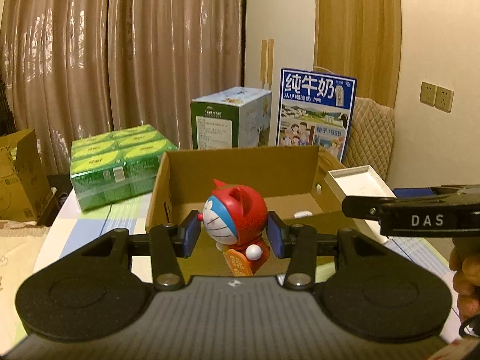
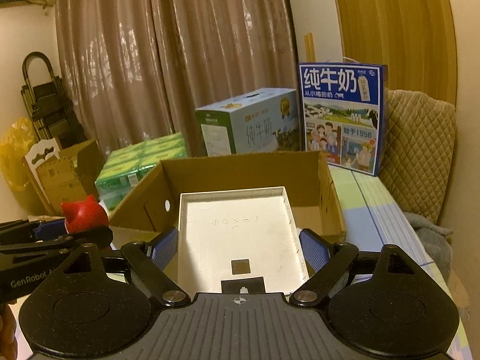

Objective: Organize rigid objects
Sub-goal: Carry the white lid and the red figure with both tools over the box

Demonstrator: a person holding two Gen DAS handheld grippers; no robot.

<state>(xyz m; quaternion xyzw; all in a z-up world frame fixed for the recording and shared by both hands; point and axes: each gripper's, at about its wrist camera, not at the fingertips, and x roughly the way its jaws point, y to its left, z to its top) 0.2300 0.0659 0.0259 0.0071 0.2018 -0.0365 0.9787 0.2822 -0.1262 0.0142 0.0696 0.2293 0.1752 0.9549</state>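
Note:
My left gripper point(image 1: 234, 234) is shut on a red Doraemon figurine point(image 1: 237, 216), held upright in front of the near wall of an open brown cardboard box point(image 1: 240, 165). My right gripper point(image 2: 240, 249) is shut on a white shallow plastic tray point(image 2: 240, 228), held flat over the near side of the same cardboard box point(image 2: 240, 168). The tray also shows in the left wrist view point(image 1: 360, 181), at the box's right. The figurine's red head point(image 2: 85, 214) shows at the left in the right wrist view. A small white object point(image 1: 303, 214) lies inside the box.
A green shrink-wrapped drink pack point(image 1: 117, 165) stands left of the box. A green-and-white milk carton case point(image 1: 231, 117) and a blue milk case point(image 1: 318, 111) stand behind it. A quilted beige cushion point(image 2: 417, 150) is at the right. Curtains hang behind.

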